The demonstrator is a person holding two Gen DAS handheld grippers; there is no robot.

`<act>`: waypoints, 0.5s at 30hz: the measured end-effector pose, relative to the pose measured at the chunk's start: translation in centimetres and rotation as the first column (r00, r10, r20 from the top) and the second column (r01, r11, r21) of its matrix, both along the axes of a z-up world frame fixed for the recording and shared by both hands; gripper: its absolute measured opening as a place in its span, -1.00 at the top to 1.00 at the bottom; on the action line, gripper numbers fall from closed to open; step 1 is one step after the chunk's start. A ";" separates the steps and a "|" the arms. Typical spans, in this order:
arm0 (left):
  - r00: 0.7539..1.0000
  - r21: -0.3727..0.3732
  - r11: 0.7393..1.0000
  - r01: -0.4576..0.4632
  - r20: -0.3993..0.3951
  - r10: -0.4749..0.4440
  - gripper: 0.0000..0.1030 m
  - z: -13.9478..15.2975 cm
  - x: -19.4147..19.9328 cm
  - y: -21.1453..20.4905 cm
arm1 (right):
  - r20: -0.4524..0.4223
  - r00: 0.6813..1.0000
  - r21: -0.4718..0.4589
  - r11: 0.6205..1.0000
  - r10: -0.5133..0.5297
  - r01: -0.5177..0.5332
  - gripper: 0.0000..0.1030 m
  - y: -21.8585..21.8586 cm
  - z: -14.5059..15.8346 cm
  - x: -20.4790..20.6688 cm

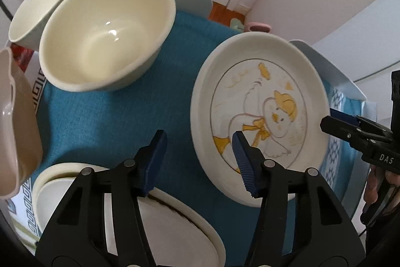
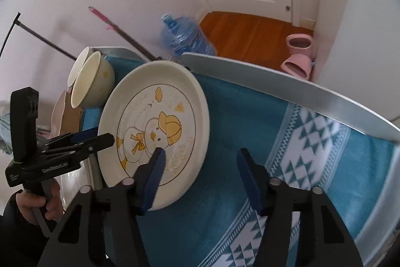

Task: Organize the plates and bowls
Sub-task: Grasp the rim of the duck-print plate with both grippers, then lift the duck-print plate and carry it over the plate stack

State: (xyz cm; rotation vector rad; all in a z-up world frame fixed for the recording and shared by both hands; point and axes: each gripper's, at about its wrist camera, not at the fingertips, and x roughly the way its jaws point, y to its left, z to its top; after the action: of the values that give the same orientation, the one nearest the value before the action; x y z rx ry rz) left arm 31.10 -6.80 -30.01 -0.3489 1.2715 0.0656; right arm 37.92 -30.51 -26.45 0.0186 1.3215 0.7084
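Note:
A white plate with a yellow-hatted duck drawing (image 1: 260,116) lies on the blue tablecloth (image 1: 105,121). My left gripper (image 1: 199,134) is open and straddles its near-left rim, with one pad above the plate and the other above the cloth; neither pad presses on it. My right gripper (image 2: 201,152) is open and straddles the opposite rim of the plate (image 2: 155,126) in the same way. Each gripper shows in the other's view, the right gripper (image 1: 330,118) at the plate's right edge and the left gripper (image 2: 102,135) at its left edge.
A large cream bowl (image 1: 105,36) sits at the back left with a smaller white bowl (image 1: 37,11) behind it. A pink dish (image 1: 15,116) is at the far left, and stacked white plates (image 1: 180,217) lie near me. Beyond the table's edge (image 2: 275,81) are a water bottle (image 2: 185,36) and slippers (image 2: 297,54).

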 end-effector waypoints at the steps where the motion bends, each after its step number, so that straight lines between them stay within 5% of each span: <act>1: 1.000 0.001 1.000 0.001 0.001 -0.001 0.01 -0.1 0.0 0.0 | 0.001 1.000 0.002 1.000 0.008 -0.008 0.19 0.2 -0.2 0.1; 8: 1.000 -0.001 1.000 0.026 -0.004 -0.026 0.62 -0.3 0.8 -0.4 | -0.002 1.000 0.014 1.000 0.021 -0.021 0.65 0.5 -1.1 0.4; 15: 0.999 0.030 0.999 0.041 -0.002 -0.041 0.64 -0.2 1.1 -1.1 | 0.019 1.000 -0.005 1.000 0.022 -0.022 0.77 1.0 -1.6 0.3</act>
State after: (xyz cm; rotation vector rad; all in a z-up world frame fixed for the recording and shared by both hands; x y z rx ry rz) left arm 32.22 -7.91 -30.16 -0.2972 1.2770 0.0503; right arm 38.25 -29.54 -28.04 -0.0065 1.3069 0.7227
